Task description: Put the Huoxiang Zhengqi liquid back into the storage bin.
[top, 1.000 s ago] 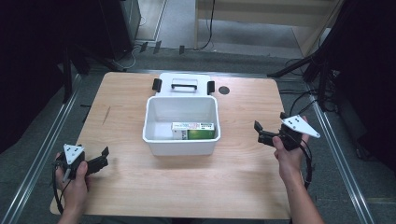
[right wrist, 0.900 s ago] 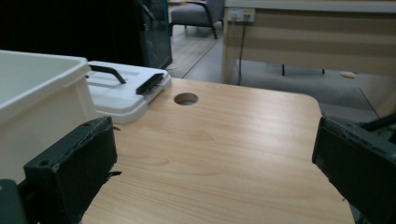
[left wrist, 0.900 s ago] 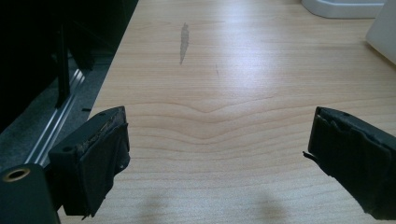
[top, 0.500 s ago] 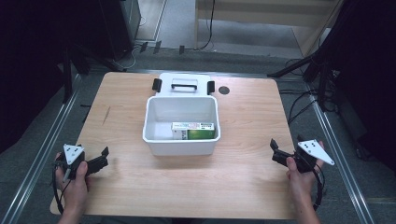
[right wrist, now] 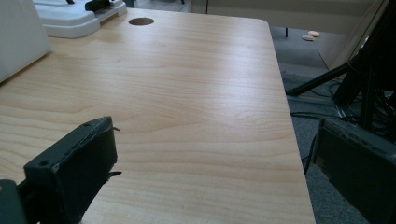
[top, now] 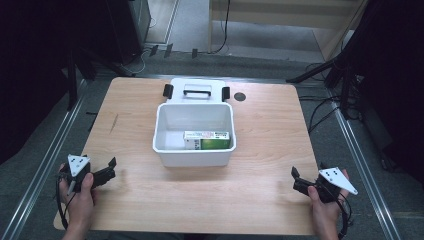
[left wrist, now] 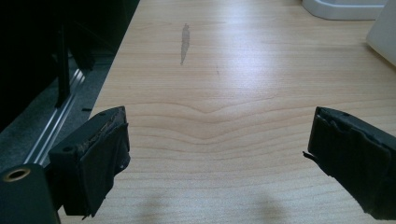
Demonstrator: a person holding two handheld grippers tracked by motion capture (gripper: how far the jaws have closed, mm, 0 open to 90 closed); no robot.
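Left gripper point(top: 107, 171) and right gripper point(top: 296, 179) (each hand-held) rest low, jaws spread wide.

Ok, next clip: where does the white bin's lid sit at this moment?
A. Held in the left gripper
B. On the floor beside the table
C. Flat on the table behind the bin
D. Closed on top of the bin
C: in the high view the lid, with its handle and black latches, lies flat on the table just behind the open white bin, and the green box inside the bin is uncovered.
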